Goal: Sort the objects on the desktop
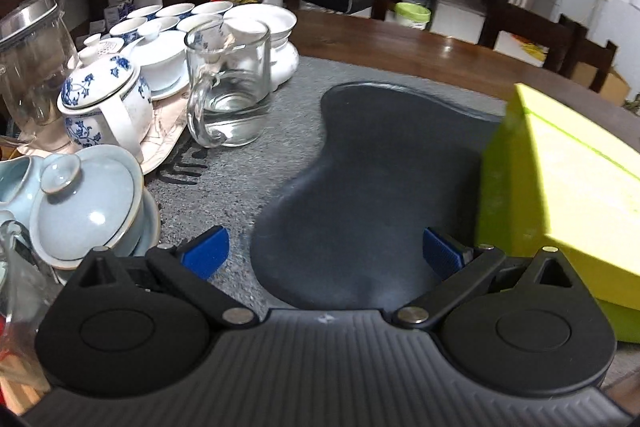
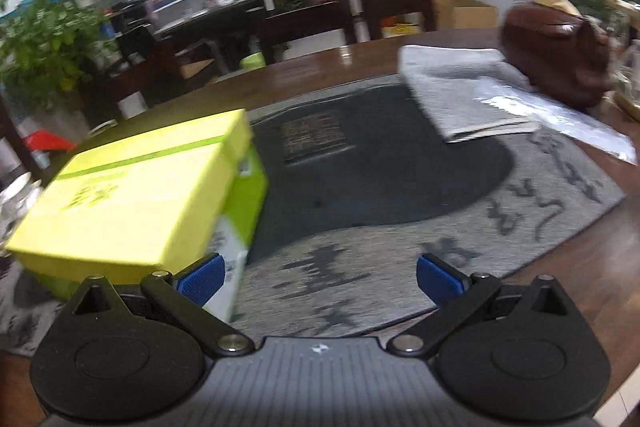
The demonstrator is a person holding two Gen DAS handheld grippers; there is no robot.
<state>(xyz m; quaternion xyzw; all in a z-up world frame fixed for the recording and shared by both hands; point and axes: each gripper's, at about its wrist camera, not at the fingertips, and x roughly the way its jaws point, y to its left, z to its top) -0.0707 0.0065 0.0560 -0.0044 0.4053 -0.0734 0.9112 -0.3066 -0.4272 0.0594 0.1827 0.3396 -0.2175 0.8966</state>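
Observation:
A lime-green box [image 1: 560,183] stands on the grey tea mat at the right of the left wrist view; in the right wrist view the box [image 2: 136,199] is at the left, its lid askew on the base. My left gripper [image 1: 324,253] is open and empty above the dark stone tray [image 1: 380,187], with the box just right of its right finger. My right gripper [image 2: 320,279] is open and empty over the mat [image 2: 400,259], its left finger [image 2: 200,279] close to the box's near corner. A folded grey towel [image 2: 460,87] lies at the far right.
A glass pitcher [image 1: 228,87], a blue-and-white teapot [image 1: 104,103], a pale blue lidded cup [image 1: 88,203] and several white cups [image 1: 176,19] crowd the left. A brown clay figure [image 2: 556,59] and a clear plastic bag [image 2: 560,115] lie at the right. Chairs surround the wooden table.

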